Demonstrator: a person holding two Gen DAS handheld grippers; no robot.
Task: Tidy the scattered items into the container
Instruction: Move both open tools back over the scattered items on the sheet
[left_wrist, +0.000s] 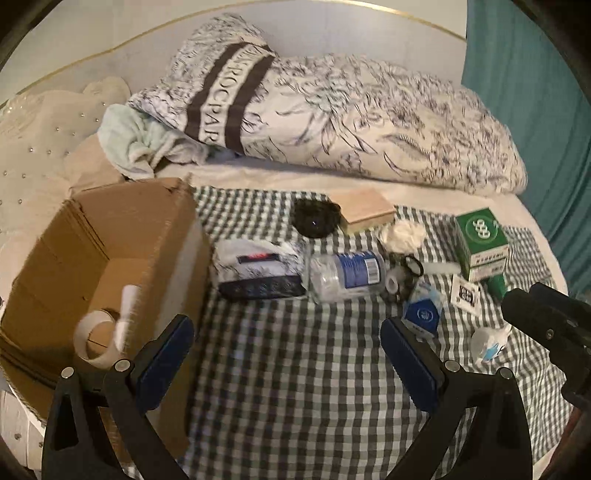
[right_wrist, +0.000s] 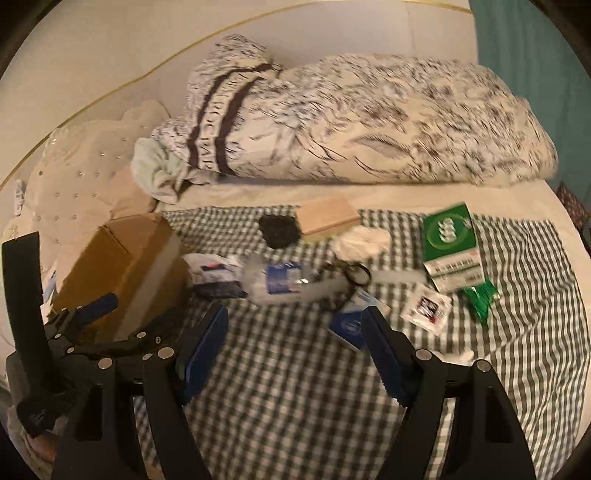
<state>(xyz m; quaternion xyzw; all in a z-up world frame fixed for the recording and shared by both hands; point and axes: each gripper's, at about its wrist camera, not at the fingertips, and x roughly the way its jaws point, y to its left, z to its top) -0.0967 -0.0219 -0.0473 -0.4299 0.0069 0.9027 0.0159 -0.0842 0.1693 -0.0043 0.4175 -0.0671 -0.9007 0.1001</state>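
An open cardboard box (left_wrist: 122, 236) stands at the left on a checked cloth (left_wrist: 295, 369); it holds a tape roll (left_wrist: 96, 339) and a white tube (left_wrist: 127, 306). Scattered beside it lie a tissue pack (left_wrist: 255, 269), a clear bottle with a blue label (left_wrist: 347, 273), a black round item (left_wrist: 314, 218), a tan block (left_wrist: 364, 210), a green box (left_wrist: 480, 240), a blue packet (left_wrist: 423, 314) and a small sachet (left_wrist: 466, 295). My left gripper (left_wrist: 288, 350) is open and empty just right of the box. My right gripper (right_wrist: 295, 350) is open and empty above the cloth, near the blue packet (right_wrist: 349, 326).
A folded patterned quilt (left_wrist: 351, 122) and pale towel (left_wrist: 144, 144) lie behind the cloth. A studded headboard (left_wrist: 33, 155) is at left, a teal curtain (left_wrist: 532, 110) at right. Scissors (left_wrist: 410, 267) and a white wad (left_wrist: 402, 232) lie among the items.
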